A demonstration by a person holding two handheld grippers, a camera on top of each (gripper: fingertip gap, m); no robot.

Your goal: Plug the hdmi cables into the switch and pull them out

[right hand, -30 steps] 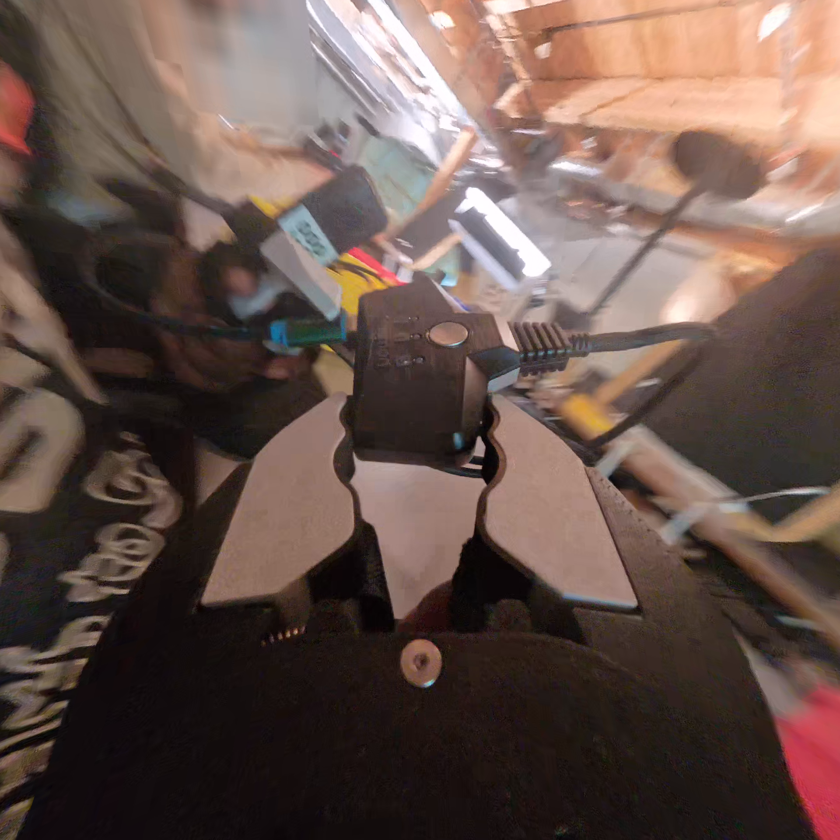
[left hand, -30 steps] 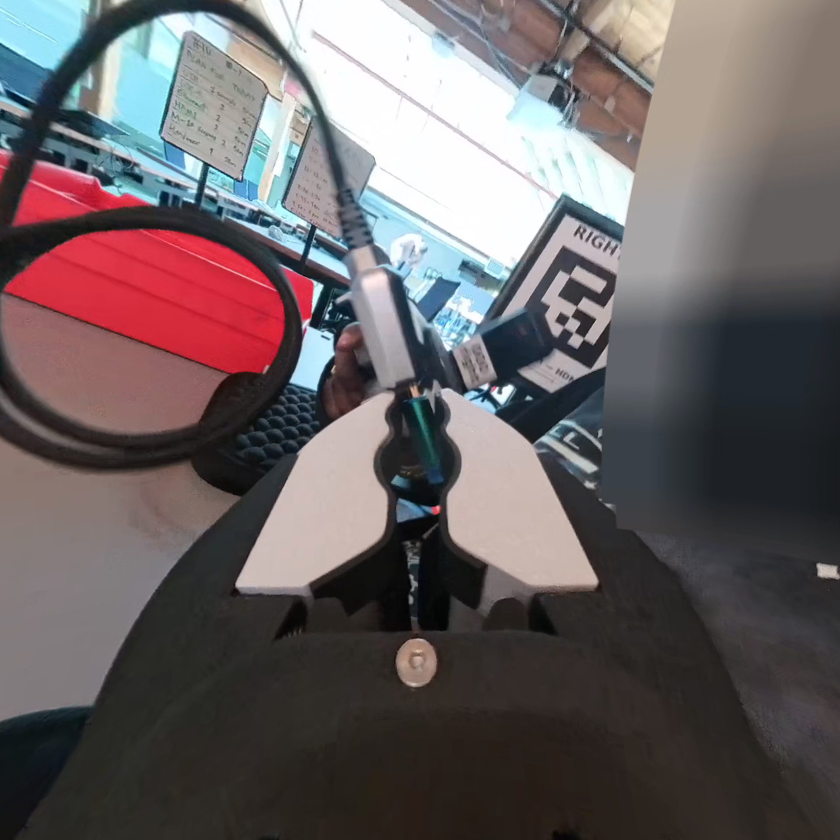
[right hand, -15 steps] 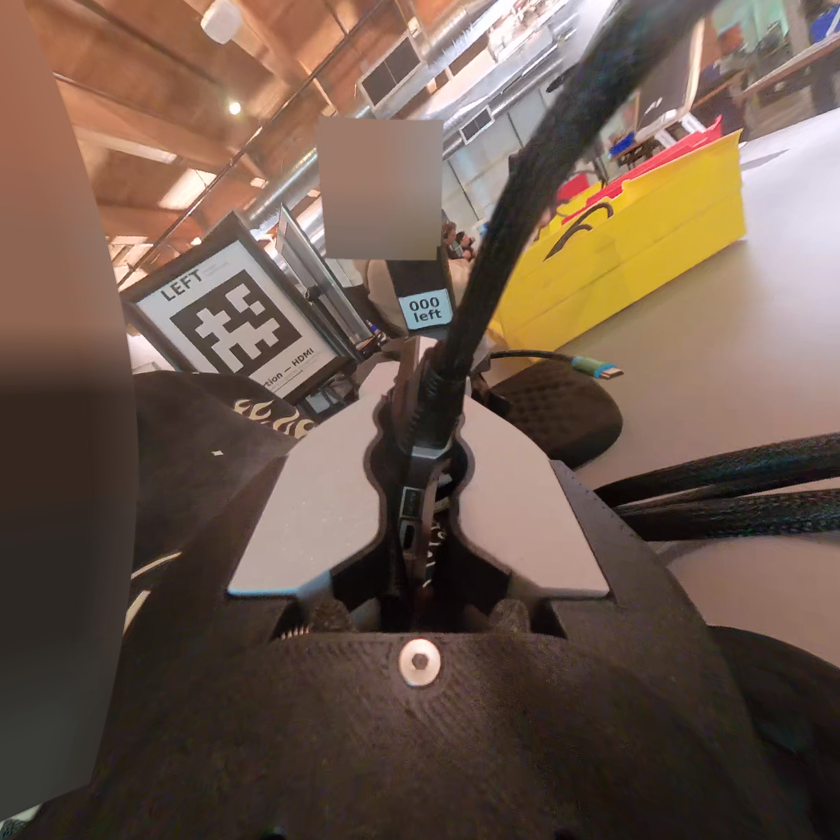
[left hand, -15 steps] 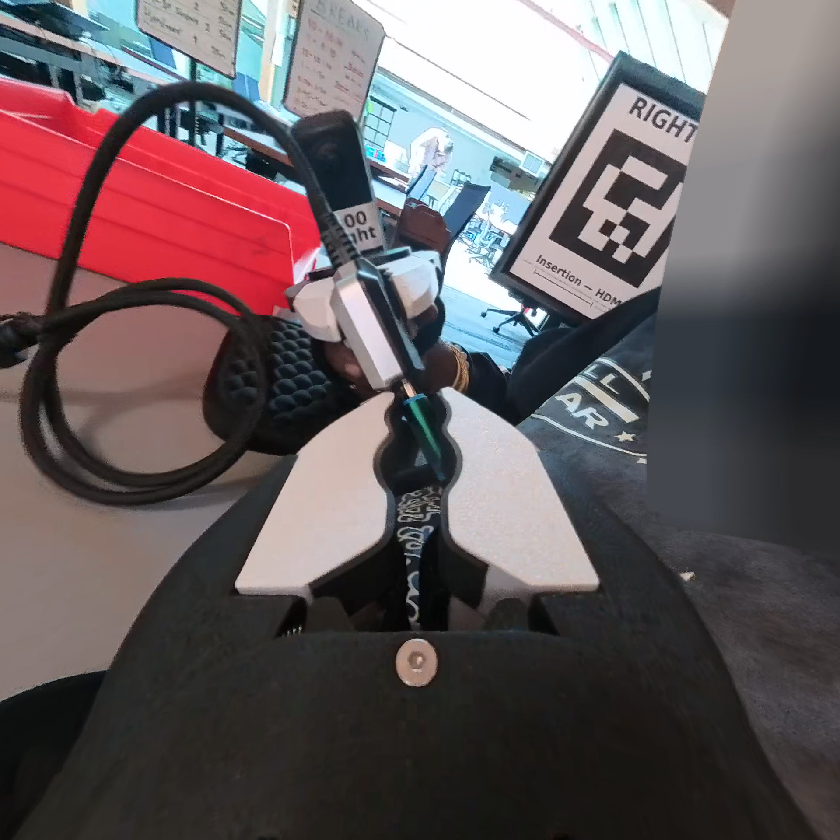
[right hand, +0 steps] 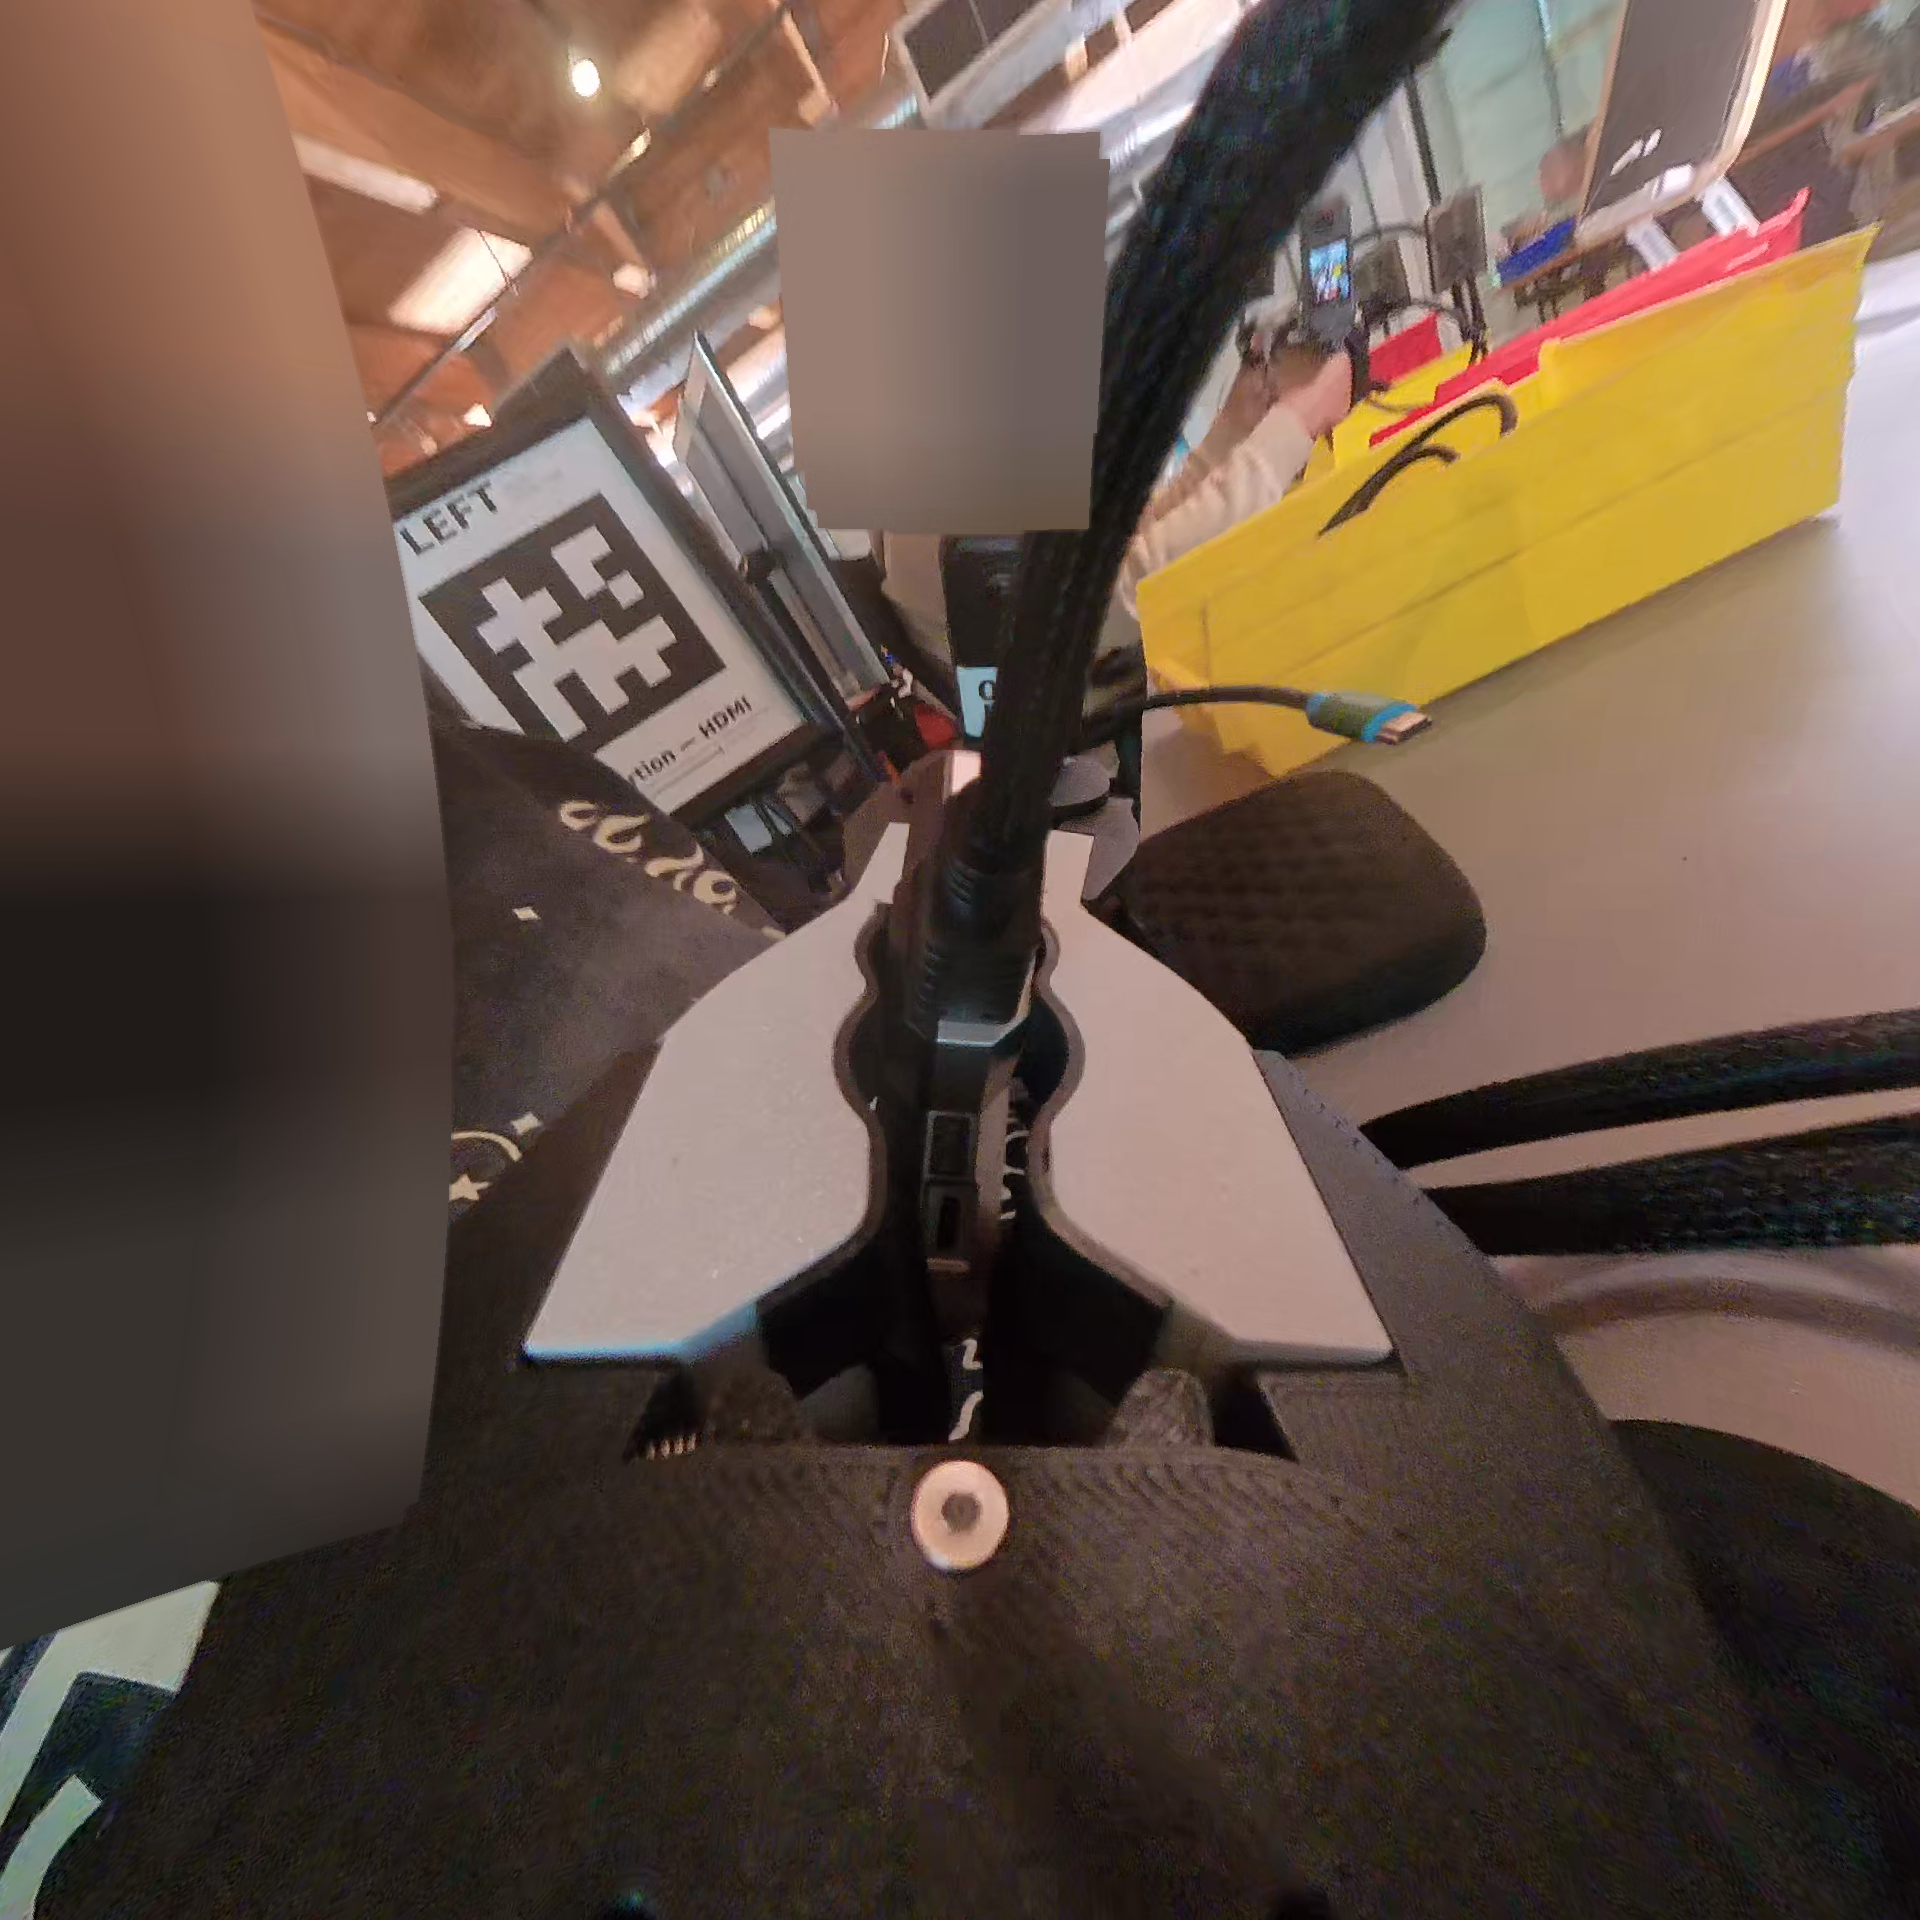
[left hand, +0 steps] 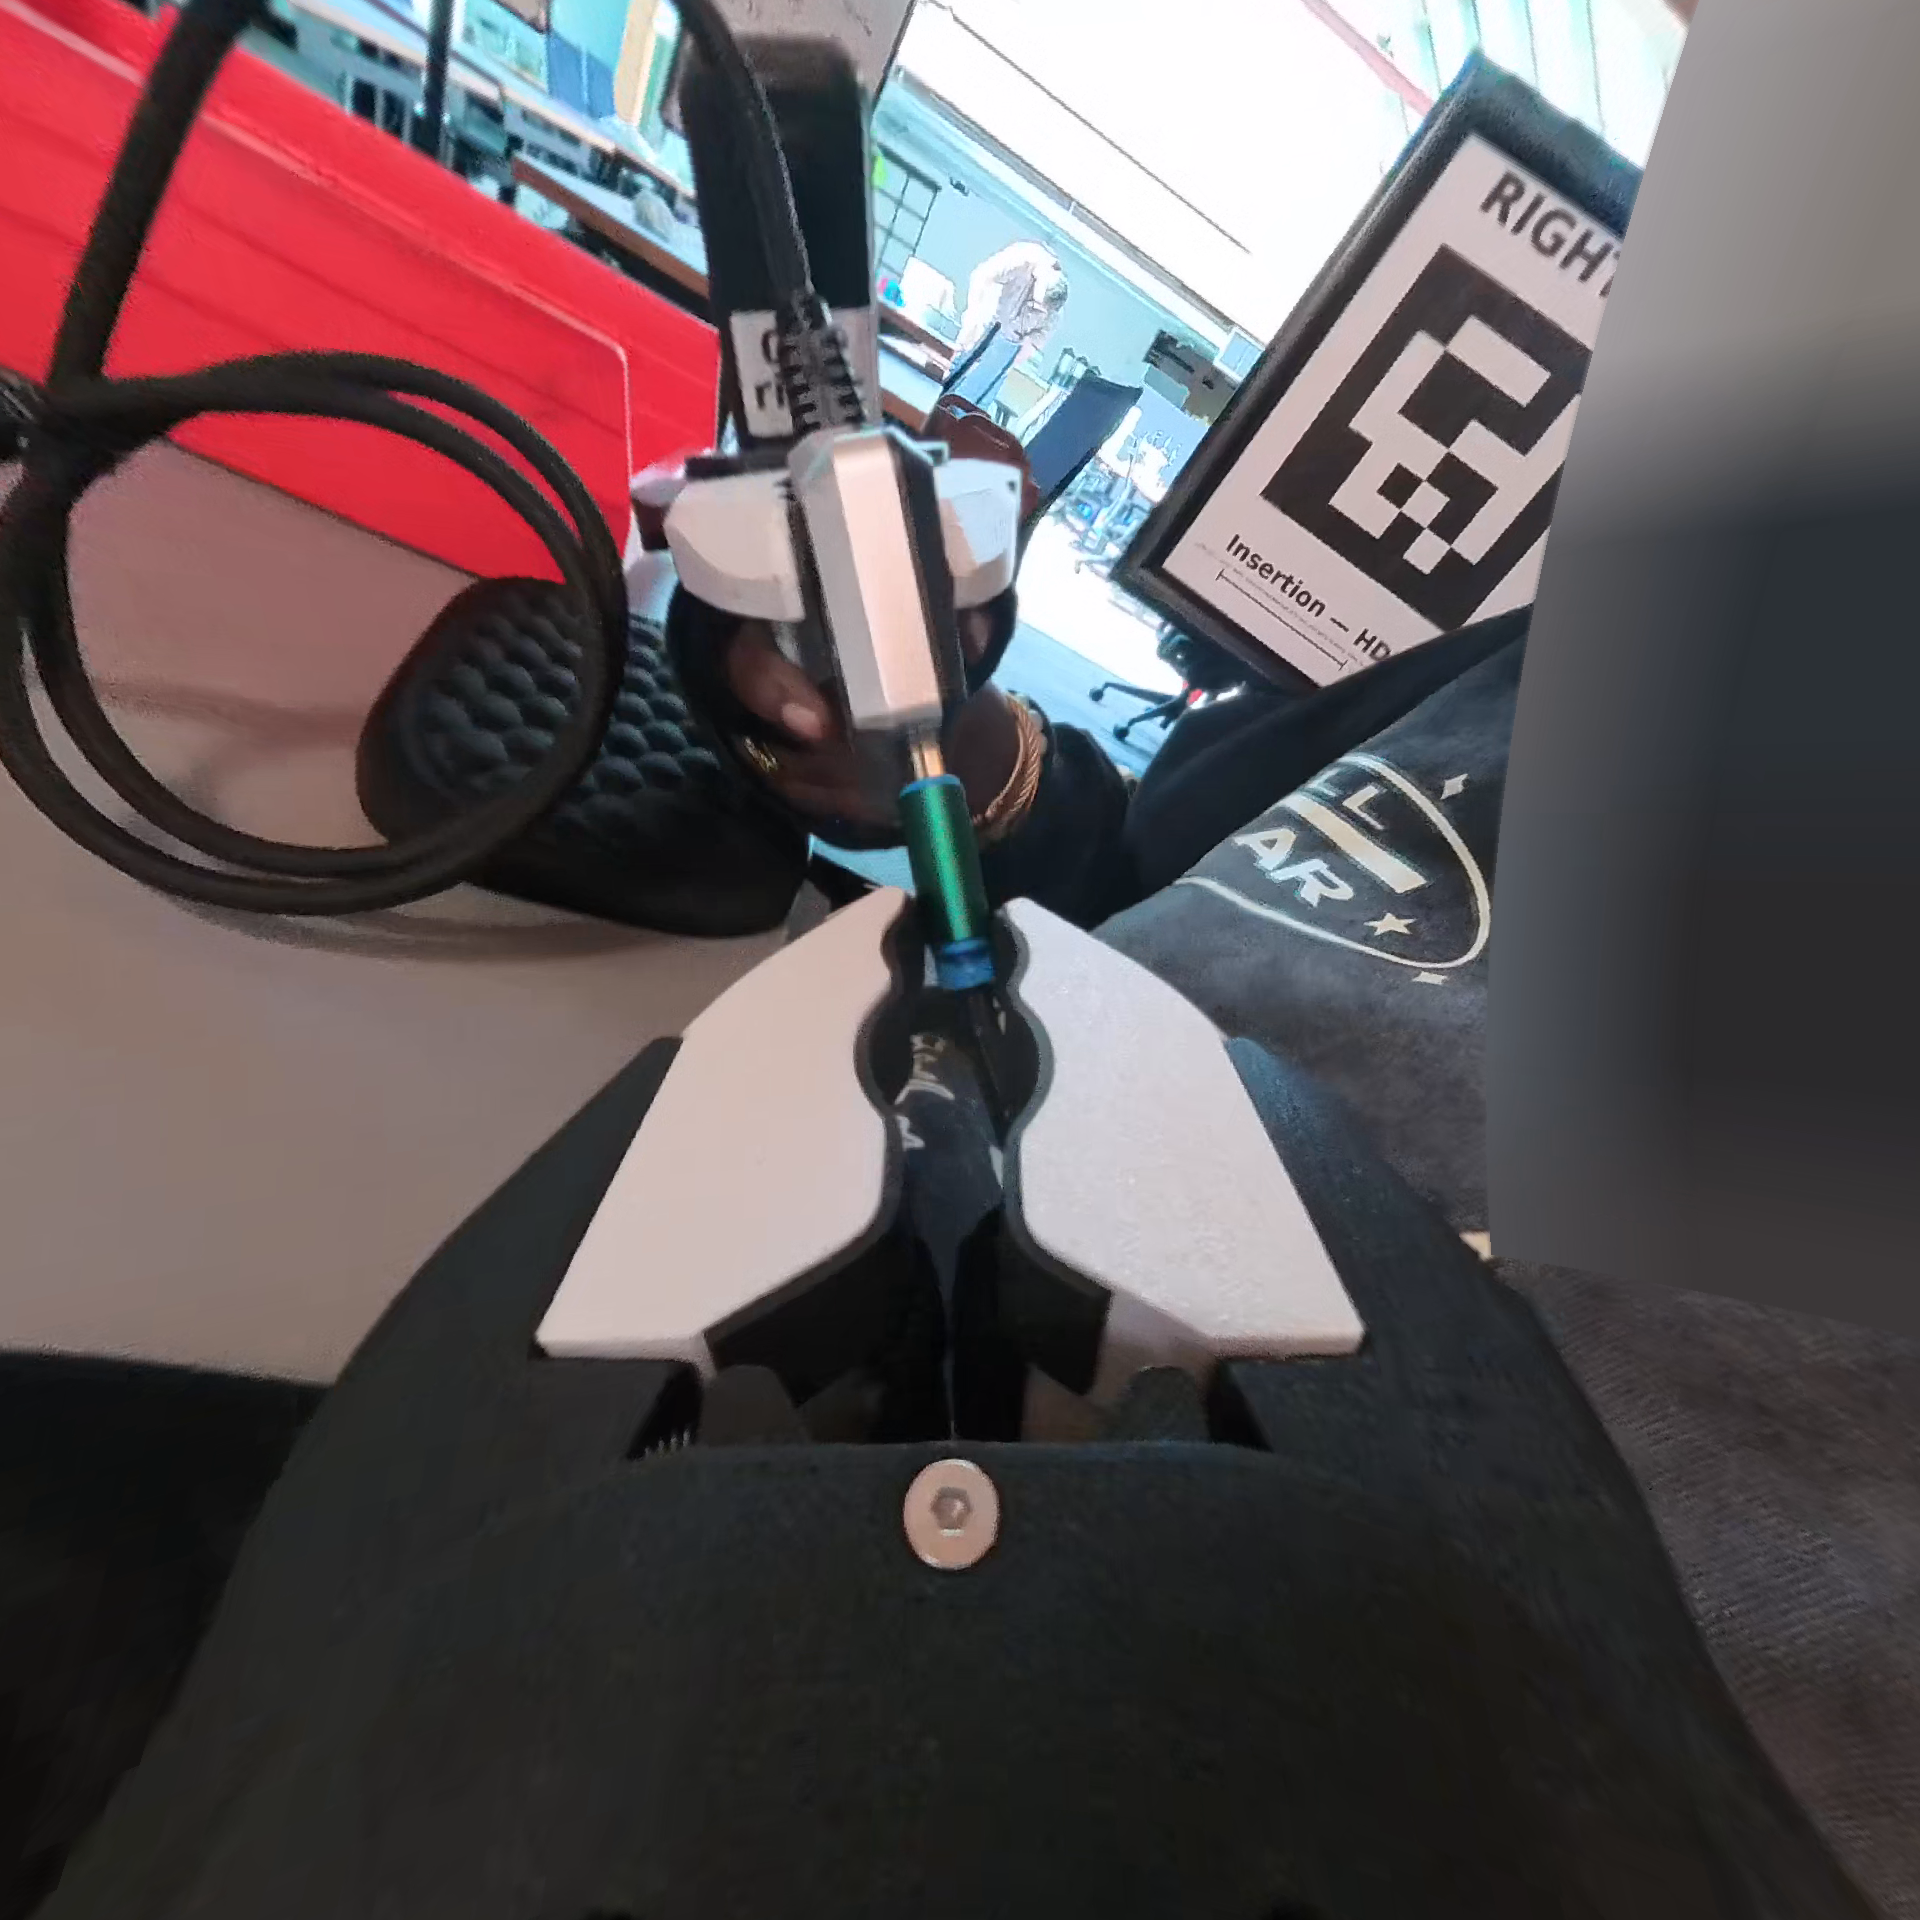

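My left gripper (left hand: 951,914) is shut on a green HDMI plug (left hand: 940,862). The plug's metal tip meets the near end of the grey switch (left hand: 883,582); I cannot tell how deep it sits. The right gripper (left hand: 842,540) holds the switch just beyond. In the right wrist view my right gripper (right hand: 977,842) is shut on the switch (right hand: 951,1143), seen edge-on. A black braided cable (right hand: 1091,520) is plugged into the switch's far end, and its slack loops on the table (left hand: 312,896). A second green-blue plug (right hand: 1371,719) hangs free over the table.
A red bin (left hand: 312,260) stands at the back left. A yellow bin (right hand: 1507,520) stands beyond the loose plug. A black textured pad (right hand: 1299,904) lies on the grey table (left hand: 260,1091). A framed marker sign (left hand: 1423,416) and a person's dark clothing are close on the right.
Both grippers have come down from pointing at the ceiling to table level. The switch has turned edge-on in the right gripper. More of the green plug shows between my left fingers and the switch.
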